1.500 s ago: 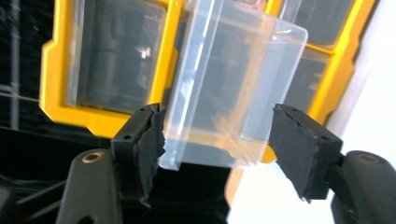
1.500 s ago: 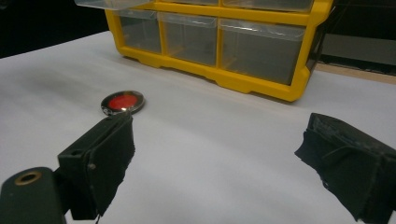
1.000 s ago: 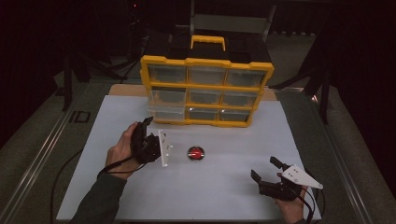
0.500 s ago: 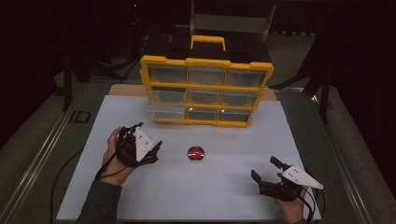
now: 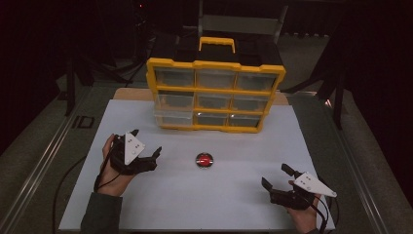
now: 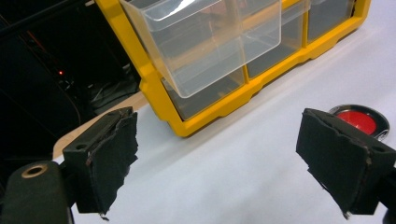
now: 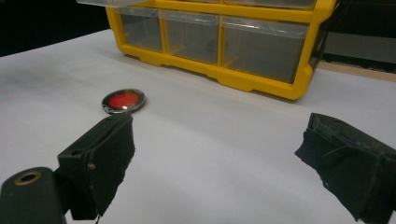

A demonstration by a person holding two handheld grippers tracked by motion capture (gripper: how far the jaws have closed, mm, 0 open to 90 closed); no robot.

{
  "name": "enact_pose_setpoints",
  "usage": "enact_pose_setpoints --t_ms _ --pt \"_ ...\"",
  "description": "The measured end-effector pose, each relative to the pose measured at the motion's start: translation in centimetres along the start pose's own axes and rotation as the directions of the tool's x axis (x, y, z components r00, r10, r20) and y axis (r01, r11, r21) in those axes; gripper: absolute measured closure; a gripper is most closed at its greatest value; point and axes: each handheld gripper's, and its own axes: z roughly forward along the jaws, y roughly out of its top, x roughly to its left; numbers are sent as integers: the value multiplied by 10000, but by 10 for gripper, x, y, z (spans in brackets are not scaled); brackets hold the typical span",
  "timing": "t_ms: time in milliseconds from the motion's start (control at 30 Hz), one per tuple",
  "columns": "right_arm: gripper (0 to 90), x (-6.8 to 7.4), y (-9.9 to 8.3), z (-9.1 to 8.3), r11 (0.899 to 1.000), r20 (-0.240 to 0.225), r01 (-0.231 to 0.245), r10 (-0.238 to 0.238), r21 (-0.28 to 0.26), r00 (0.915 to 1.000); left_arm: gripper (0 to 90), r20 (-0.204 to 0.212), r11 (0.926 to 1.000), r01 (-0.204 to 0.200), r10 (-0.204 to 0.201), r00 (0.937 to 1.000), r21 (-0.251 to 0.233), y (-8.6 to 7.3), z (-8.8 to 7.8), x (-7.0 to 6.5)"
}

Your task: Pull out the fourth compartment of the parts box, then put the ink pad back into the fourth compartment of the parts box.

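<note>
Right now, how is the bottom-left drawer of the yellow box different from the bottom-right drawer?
The bottom-left drawer is pulled partway out of the yellow box, while the bottom-right drawer sits pushed in flush. In the left gripper view the bottom-left drawer looks empty; what the bottom-right drawer holds is too dim to tell. Both are clear plastic and sit in the bottom row.

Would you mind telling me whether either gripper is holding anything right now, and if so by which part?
Nothing is held. The left gripper and the right gripper both stand open over the white table sheet, and the round red disc with a metal rim lies untouched between them.
</note>
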Motion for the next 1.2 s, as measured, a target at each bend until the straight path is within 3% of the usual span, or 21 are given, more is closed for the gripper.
enact_pose_setpoints --t_ms 200,367,467,633,767,867,933,1100,1200 --pt "91 0 0 0 10000 -98 16 -16 1 10000 105 406 9973 729 -726 9965 -50 -12 -3 4" --pt "91 1 0 2 10000 -183 7 -5 82 9998 66 634 9886 1505 -1509 9865 112 -25 -7 10" --pt "91 1 0 3 10000 -222 -1 2 71 9998 14 791 9894 1424 -1442 9864 284 -28 -11 8" --pt "91 1 0 5 9999 -342 7 -2 145 9994 7 860 9917 1284 -1273 9881 -74 -34 -20 5" --pt "91 2 0 4 9999 -372 28 -23 112 9993 4 1093 9858 1676 -1656 9801 -92 -44 -21 6" --pt "91 2 1 4 9999 -398 -8 13 118 9992 3 1362 9766 2137 -2086 9685 -240 -52 -24 6" --pt "91 1 1 5 9999 -396 -9 16 158 9992 3 1365 9757 2175 -2119 9677 -275 -56 -24 5" --pt "90 2 2 5 9998 -477 -32 42 211 9989 3 1288 9789 2000 -1933 9726 -410 -64 -26 2" --pt "90 0 3 3 9999 -456 -80 86 141 9989 2 991 9797 1915 -1851 9777 -587 -67 -32 3"
